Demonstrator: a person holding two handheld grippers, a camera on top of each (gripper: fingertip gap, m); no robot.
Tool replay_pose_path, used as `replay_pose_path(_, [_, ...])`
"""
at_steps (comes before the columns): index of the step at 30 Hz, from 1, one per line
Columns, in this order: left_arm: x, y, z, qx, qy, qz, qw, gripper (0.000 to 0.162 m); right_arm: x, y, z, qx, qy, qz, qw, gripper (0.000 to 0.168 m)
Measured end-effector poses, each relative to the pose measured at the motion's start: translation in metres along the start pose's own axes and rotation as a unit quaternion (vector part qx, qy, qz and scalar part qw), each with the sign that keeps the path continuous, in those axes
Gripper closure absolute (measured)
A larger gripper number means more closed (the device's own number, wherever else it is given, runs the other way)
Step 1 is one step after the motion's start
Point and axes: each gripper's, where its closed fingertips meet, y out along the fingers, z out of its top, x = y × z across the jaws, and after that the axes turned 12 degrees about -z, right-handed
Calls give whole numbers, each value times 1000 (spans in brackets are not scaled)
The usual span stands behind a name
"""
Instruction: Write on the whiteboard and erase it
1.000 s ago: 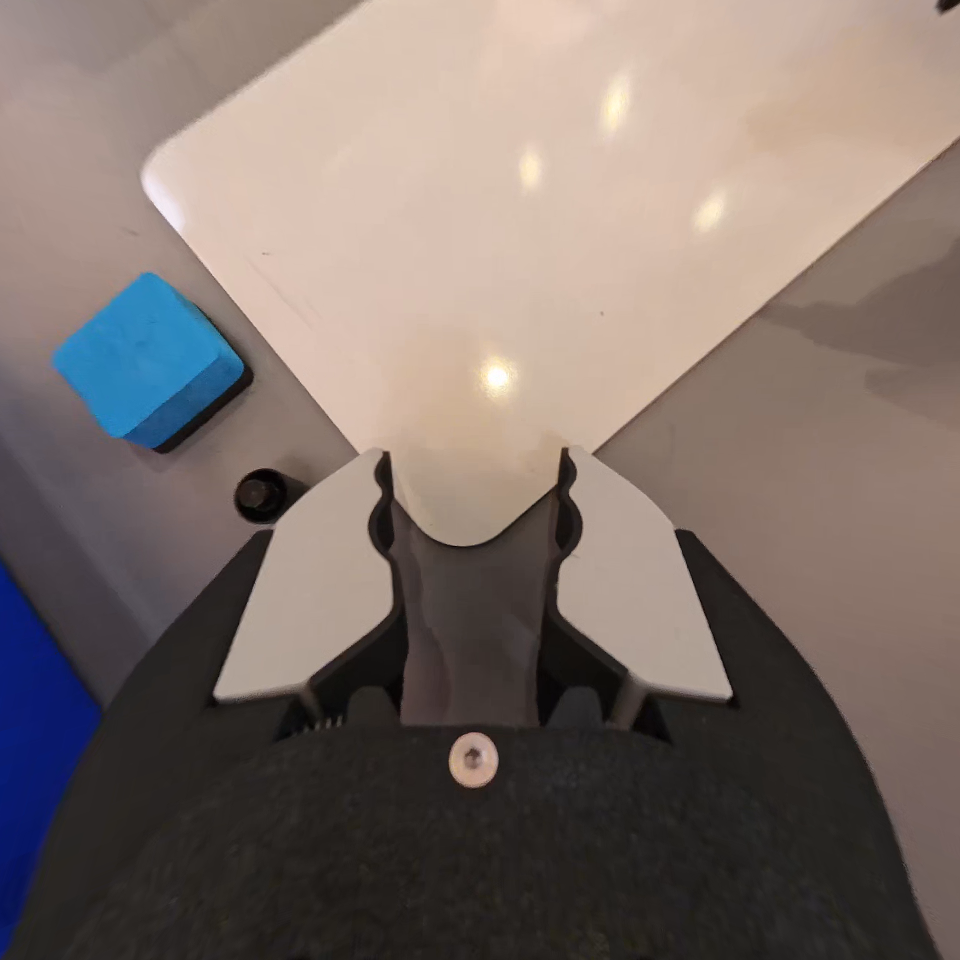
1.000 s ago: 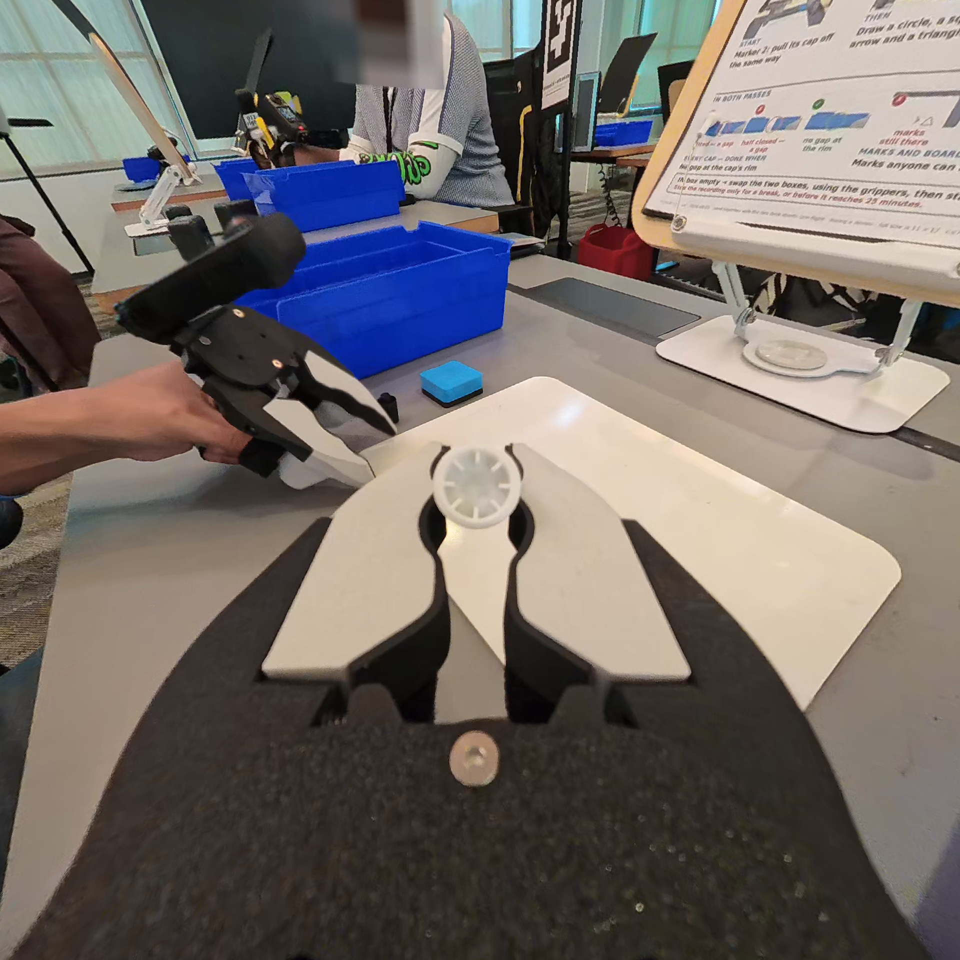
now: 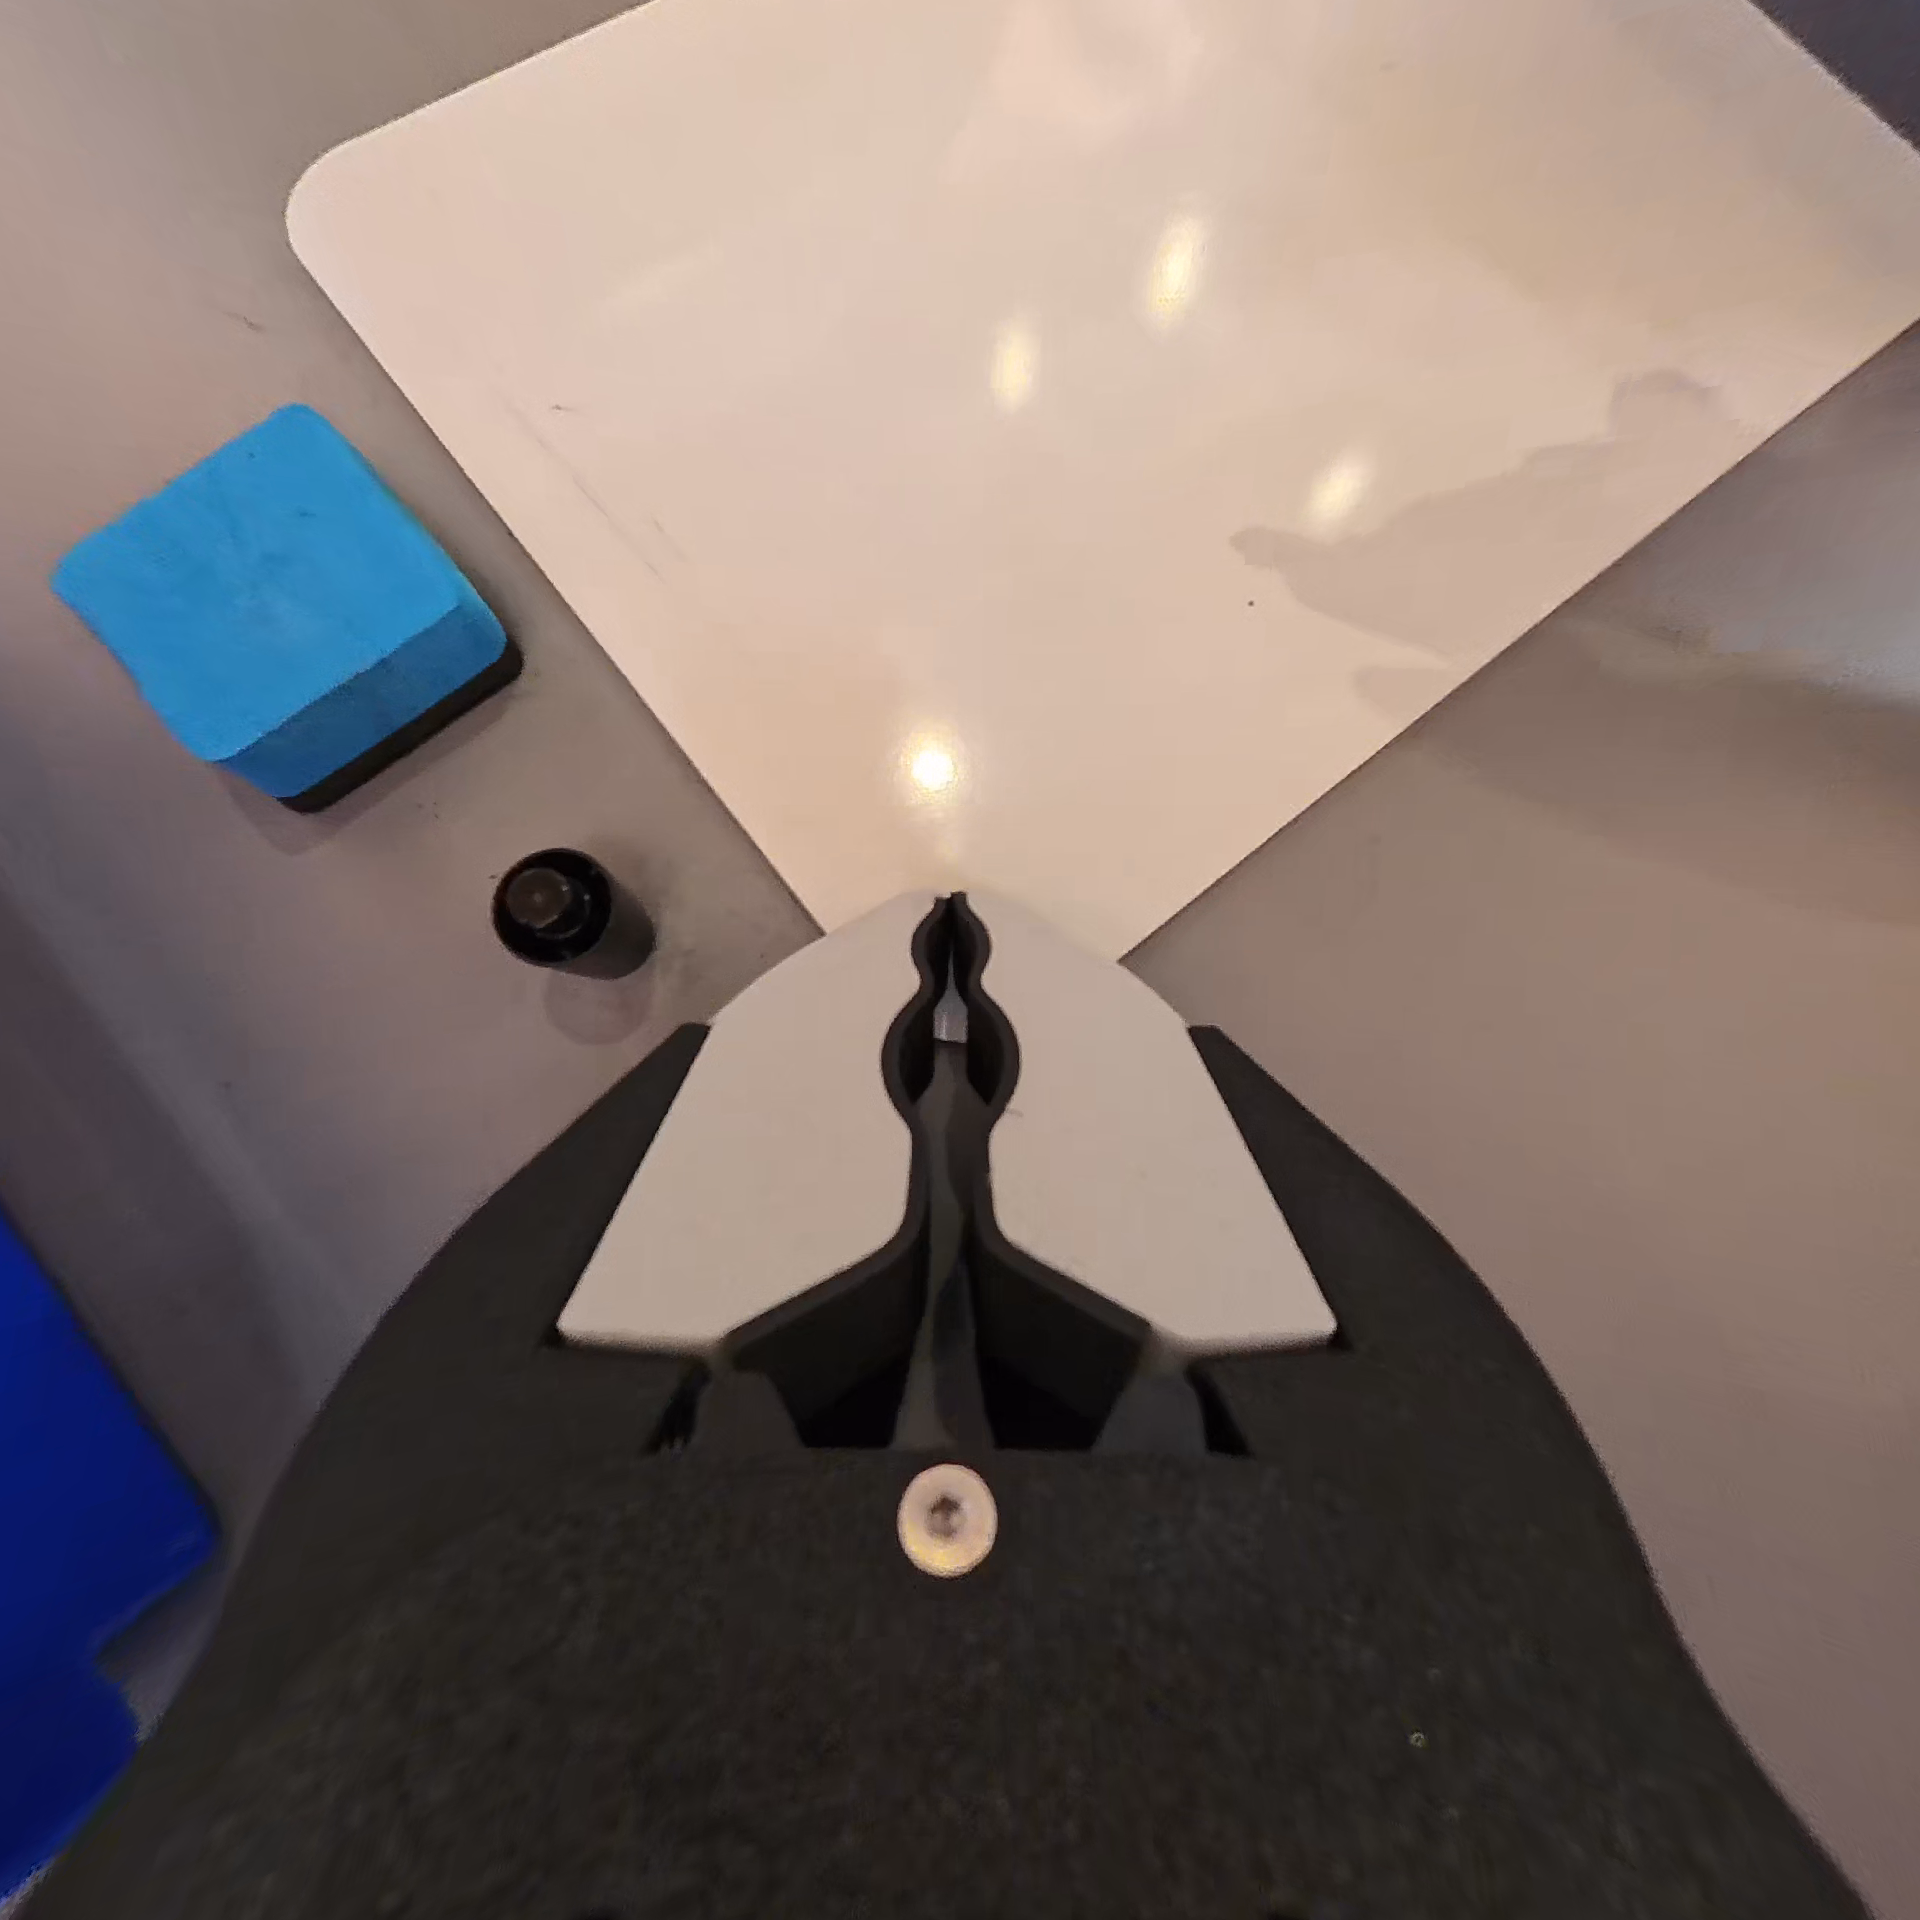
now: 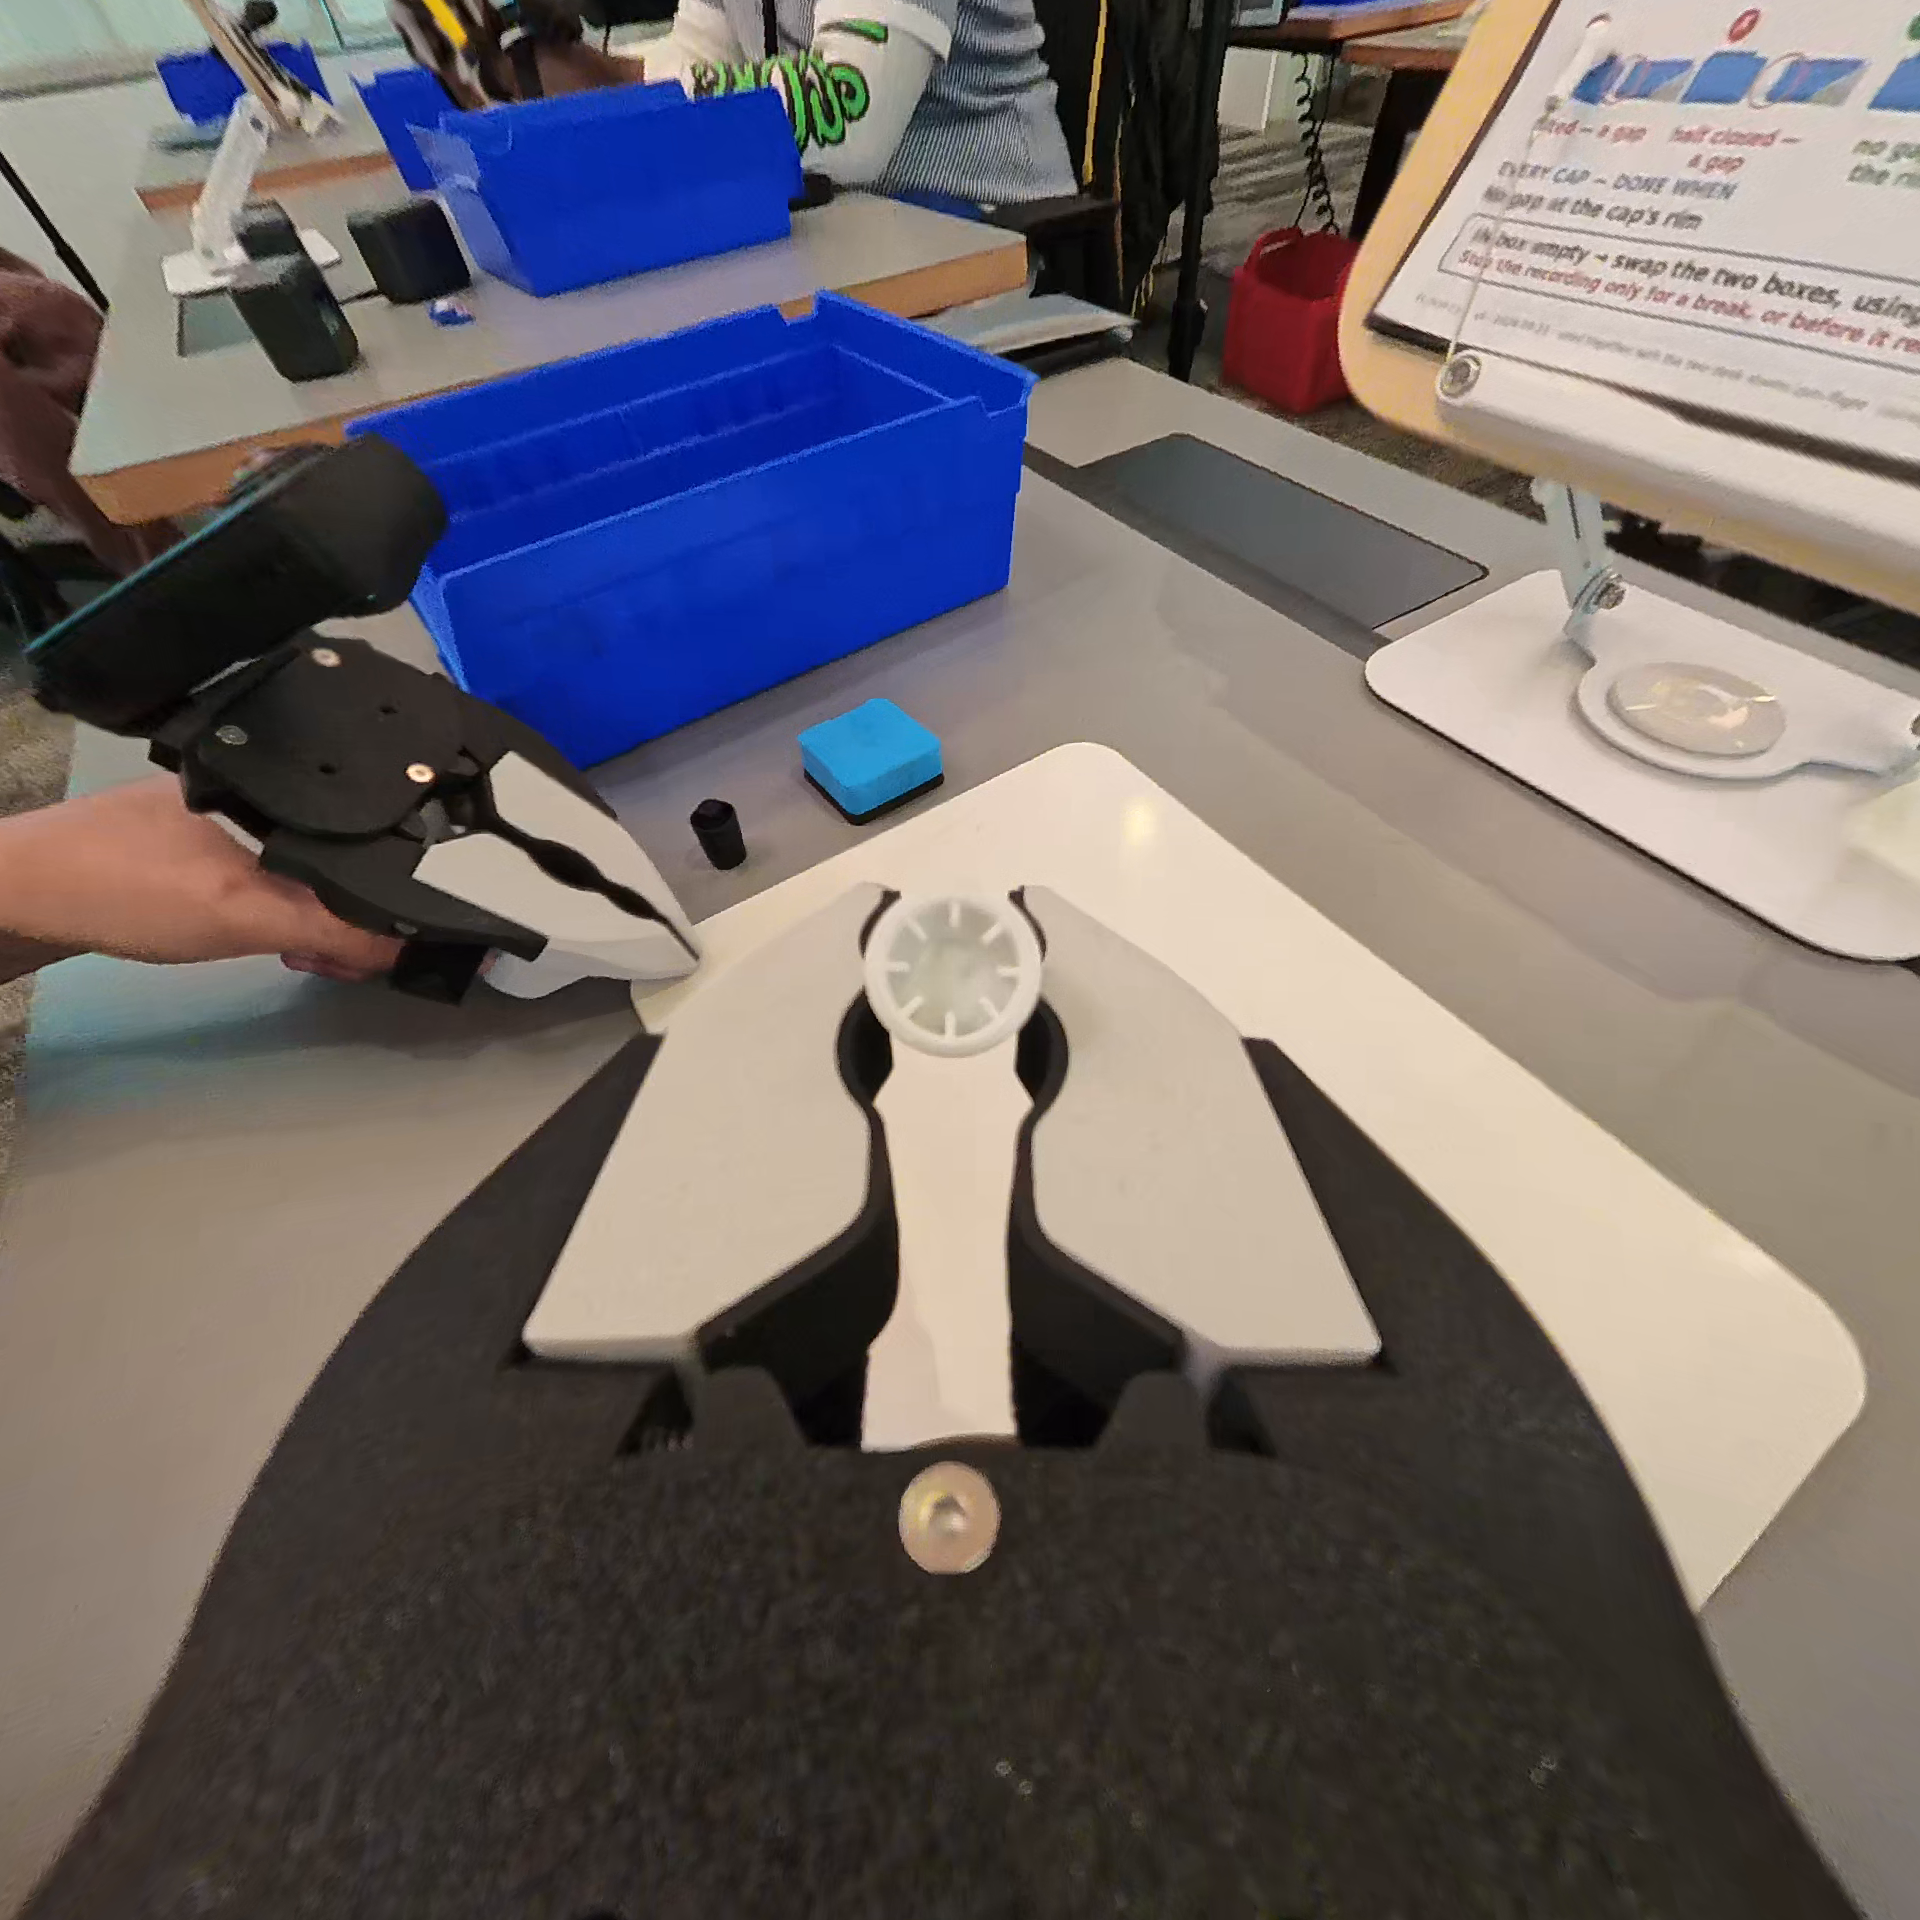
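Note:
The white whiteboard (image 3: 935, 416) lies flat on the grey table, blank; it also shows in the right wrist view (image 4: 1455, 1195). My left gripper (image 3: 951, 899) is shut, its tips over the board's near corner; the right wrist view shows it (image 4: 675, 951) resting at that corner. My right gripper (image 4: 951, 904) is shut on a white marker (image 4: 951, 977), seen end-on, held above the board. The blue eraser (image 3: 281, 603) sits left of the board, also in the right wrist view (image 4: 871, 756). The black marker cap (image 3: 551, 904) stands near it and shows in the right wrist view (image 4: 719, 831).
A blue bin (image 4: 727, 540) stands behind the eraser. A tilted stand with a printed sheet (image 4: 1662, 260) and its white base (image 4: 1507, 727) are at the right. A hand (image 4: 156, 904) holds the left gripper. A person sits at a far table with more blue bins.
My left gripper's jaws, open around the board's corner a second ago, have closed over it. The right gripper with the marker has tilted down and moved a little closer.

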Motion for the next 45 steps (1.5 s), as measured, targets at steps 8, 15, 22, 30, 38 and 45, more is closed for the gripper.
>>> replay_pose_path(8, [0, 0, 0, 0, 7, 20, 1000, 162, -10, 73, 15, -80, -57, -6, 995, 149])
replay_pose_path(15, [0, 0, 0, 0, 9, 23, 1000, 162, -6, 134, 1, -159, -86, -44, 983, 149])
replay_pose_path(22, [0, 0, 0, 0, 8, 18, 1000, 162, 2, 145, -10, -201, -84, -53, 975, 149])
replay_pose_path(30, [1, -1, -1, 2, 3, 10, 1000, 162, 3, 154, -12, -203, -81, -50, 975, 148])
replay_pose_path(38, [1, -1, -1, 5, -2, 3, 1000, 162, 5, 161, -16, -209, -89, -53, 972, 149])
replay_pose_path(45, [1, -1, -1, 4, -2, 4, 1000, 162, 4, 170, -12, -206, -89, -50, 973, 148])
